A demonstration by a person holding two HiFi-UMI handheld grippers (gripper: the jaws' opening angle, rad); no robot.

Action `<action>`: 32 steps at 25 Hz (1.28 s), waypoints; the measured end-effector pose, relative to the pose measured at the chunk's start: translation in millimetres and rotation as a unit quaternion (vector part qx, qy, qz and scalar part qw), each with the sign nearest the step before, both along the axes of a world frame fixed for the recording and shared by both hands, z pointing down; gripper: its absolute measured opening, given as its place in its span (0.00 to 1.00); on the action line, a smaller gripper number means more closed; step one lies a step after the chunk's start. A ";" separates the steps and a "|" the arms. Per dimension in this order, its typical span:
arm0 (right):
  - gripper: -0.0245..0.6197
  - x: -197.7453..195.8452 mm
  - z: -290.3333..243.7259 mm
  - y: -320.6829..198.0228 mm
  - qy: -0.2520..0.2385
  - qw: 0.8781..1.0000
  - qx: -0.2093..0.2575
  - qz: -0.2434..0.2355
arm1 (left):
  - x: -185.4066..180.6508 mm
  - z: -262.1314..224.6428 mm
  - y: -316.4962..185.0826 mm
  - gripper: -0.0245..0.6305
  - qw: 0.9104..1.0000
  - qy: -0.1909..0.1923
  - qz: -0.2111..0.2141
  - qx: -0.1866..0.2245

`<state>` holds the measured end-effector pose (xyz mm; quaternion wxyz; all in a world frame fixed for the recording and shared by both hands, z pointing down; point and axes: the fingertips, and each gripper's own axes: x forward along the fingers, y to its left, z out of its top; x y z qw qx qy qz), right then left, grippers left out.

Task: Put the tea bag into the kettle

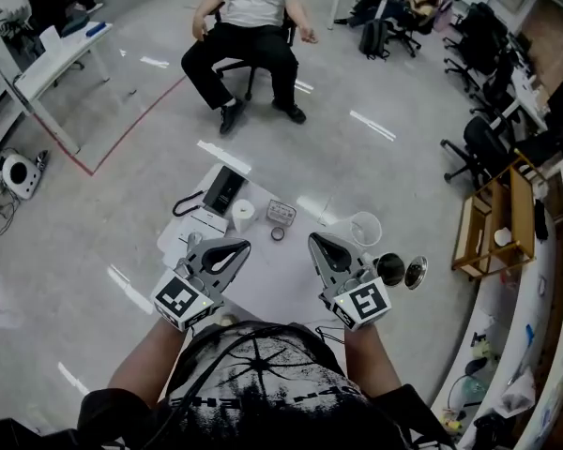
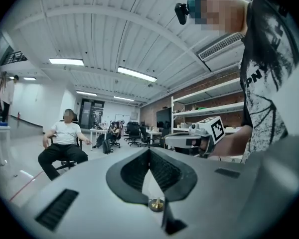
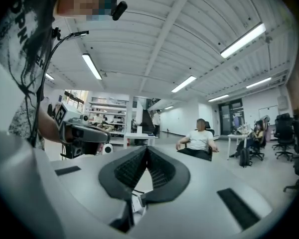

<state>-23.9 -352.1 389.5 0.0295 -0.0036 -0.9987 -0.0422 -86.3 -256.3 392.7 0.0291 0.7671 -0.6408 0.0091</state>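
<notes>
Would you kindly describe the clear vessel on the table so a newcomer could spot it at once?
Start at the white table nearest the camera wearer. At its far right corner, just beyond the right gripper, stands the clear vessel: the only see-through item, its neighbours opaque.

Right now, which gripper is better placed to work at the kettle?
Right, probably. The right gripper sits just beside the glass kettle on the table's right side; the left gripper is farther across. Both are shut, empty.

2 hand-held grippers [image 1: 245,245] [image 1: 312,238], 1 glass kettle [image 1: 364,229], 1 table [image 1: 272,284].
</notes>
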 end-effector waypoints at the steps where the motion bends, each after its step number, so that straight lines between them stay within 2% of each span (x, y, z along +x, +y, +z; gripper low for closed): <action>1: 0.05 -10.1 -2.8 11.5 -0.002 1.000 0.004 -0.016 | -9.3 -0.6 10.4 0.05 1.000 -0.005 -0.009 -0.002; 4: 0.05 -33.4 -5.1 43.2 -0.003 0.999 0.008 -0.049 | -30.4 -8.8 39.9 0.05 0.999 -0.015 -0.040 0.005; 7: 0.05 -46.4 -4.5 69.5 -0.003 0.998 0.002 -0.068 | -38.2 -14.9 62.7 0.05 0.998 -0.036 -0.053 0.007; 12: 0.05 -65.9 -1.6 98.7 -0.001 0.995 0.008 -0.104 | -52.6 -13.1 86.3 0.05 0.997 -0.030 -0.069 0.010; 20: 0.05 -79.8 6.1 126.2 0.015 0.992 0.019 -0.121 | -63.7 -13.0 114.1 0.05 0.996 -0.011 -0.090 0.010; 32: 0.05 -83.0 6.1 131.5 0.026 0.993 0.024 -0.111 | -66.0 -13.3 121.2 0.05 0.996 -0.018 -0.081 0.012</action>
